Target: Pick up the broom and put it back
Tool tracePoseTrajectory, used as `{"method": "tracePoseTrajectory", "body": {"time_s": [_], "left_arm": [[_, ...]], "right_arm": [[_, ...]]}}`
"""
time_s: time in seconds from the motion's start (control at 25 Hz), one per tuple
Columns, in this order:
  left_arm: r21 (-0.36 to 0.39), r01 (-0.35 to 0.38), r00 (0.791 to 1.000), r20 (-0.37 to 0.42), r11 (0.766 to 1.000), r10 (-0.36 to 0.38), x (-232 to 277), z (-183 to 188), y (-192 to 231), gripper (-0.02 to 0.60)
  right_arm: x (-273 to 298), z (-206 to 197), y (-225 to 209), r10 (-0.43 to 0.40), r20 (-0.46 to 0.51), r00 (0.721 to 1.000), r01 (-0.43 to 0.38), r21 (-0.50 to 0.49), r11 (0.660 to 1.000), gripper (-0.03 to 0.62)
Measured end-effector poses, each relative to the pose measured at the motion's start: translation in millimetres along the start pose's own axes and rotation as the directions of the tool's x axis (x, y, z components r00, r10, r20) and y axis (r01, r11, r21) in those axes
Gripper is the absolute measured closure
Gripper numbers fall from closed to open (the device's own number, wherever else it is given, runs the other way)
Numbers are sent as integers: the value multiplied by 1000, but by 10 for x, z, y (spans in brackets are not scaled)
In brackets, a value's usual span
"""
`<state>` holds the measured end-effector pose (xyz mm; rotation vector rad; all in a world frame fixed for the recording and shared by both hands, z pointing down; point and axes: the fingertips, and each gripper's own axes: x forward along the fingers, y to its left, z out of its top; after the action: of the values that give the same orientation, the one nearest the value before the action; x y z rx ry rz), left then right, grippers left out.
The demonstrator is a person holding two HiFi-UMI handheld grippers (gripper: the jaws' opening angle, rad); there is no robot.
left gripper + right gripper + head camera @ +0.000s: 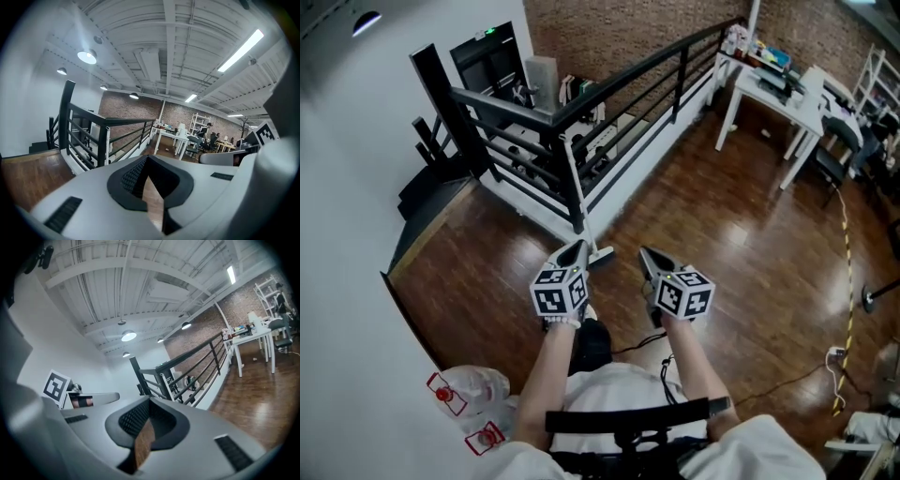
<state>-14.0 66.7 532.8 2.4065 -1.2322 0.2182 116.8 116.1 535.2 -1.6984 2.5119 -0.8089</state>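
Wood floor (741,244), broom (578,192) at railing (609,80), beyond left fingers (573,253)

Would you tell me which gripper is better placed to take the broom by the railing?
Left. The left gripper is right beside the broom at the railing; the right gripper is farther off.

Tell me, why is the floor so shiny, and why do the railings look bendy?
Head view: light bounces off the polished wooden floor as white glare. Right gripper view: the wide-angle lens bows the railing and darkens the corners. Left gripper view: the round lamp glows washed-out white.
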Motion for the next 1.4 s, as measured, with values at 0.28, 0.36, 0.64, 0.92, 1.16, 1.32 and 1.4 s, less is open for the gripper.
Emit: {"method": "tracePoseTrajectory", "body": {"time_s": [0.28,0.36,0.64,0.92,1.16,1.32,1.4], "left_arm": [[-23,4,1000,-26,1000,-5,1002,467,645,588],[-32,9,1000,-25,999,-9,1247,656,854,588],[-80,19,999,-25,997,-21,1911,1064,1627,588],[-120,15,999,-38,993,-20,2297,1200,2126,588],[-138,-10,999,-40,990,5,2586,1309,2275,588],[-130,-27,999,-29,991,23,2763,1456,2251,588],[-130,-41,999,-26,991,38,2815,1502,2264,588]], "right_arm": [[1122,289,-381,-8,-55,998,10,32,999,583],[1493,441,-425,-5,-71,997,7,33,999,583],[2773,842,-488,-2,-123,992,1,-3,1000,583],[3421,940,-524,-3,-153,988,1,-9,1000,583],[3712,1109,-672,20,-165,986,-23,-13,1000,583],[3874,1299,-814,48,-161,986,-52,-19,998,583],[3946,1365,-848,64,-164,984,-68,-22,997,583]]}}
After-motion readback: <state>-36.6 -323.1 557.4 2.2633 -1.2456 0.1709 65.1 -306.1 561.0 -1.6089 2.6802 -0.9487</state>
